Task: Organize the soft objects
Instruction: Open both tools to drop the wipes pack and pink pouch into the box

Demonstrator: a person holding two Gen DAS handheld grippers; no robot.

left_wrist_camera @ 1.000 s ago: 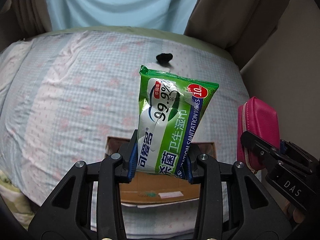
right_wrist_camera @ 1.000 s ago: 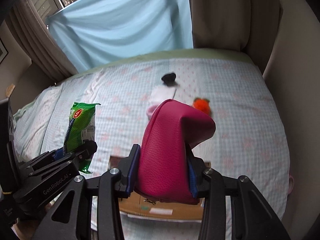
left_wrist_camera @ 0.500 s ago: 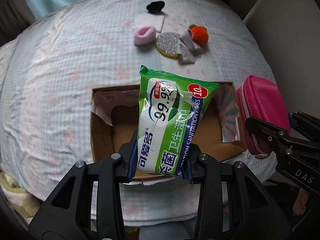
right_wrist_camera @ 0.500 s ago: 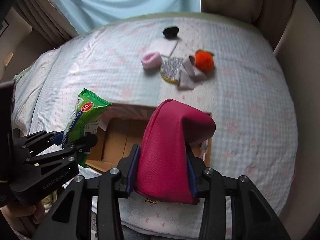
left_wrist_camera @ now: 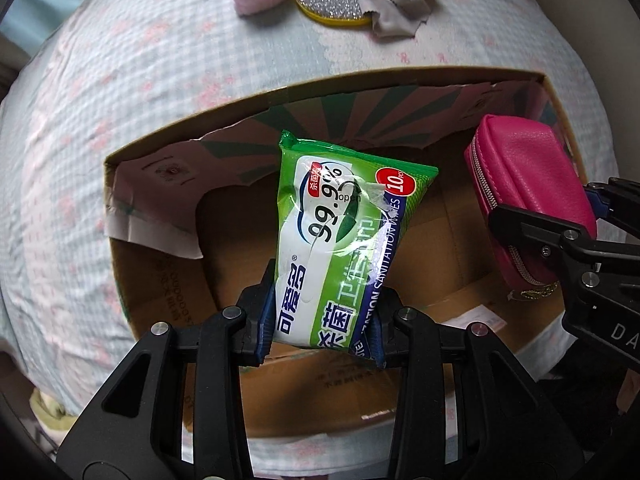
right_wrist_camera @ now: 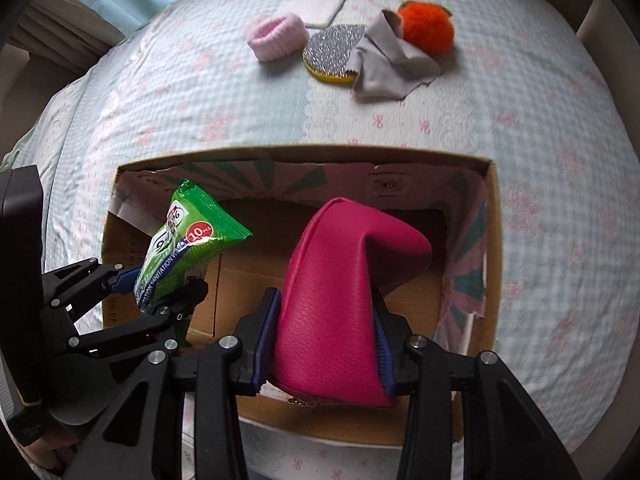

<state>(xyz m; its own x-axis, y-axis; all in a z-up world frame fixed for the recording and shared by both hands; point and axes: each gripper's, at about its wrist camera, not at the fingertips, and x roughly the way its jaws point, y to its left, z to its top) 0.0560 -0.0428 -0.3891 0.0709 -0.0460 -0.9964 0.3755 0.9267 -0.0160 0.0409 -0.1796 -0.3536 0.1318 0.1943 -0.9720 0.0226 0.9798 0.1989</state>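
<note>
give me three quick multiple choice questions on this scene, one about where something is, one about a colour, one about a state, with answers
1. Where does the glittery round pad lie?
A. inside the cardboard box
B. on the bed beyond the box
C. in the left gripper

2. What colour is the zip pouch?
A. pink
B. black
C. yellow

3. What is the left gripper doing?
A. hanging open and empty
B. shut on the wipes pack
C. shut on the grey cloth

Answers:
1 B: the pad rests on the bedsheet past the cardboard box, between the pink wristband and the grey cloth.
2 A: the pouch clamped in the right gripper is deep pink.
3 B: its pads press both sides of the green wipes pack over the box.
</note>
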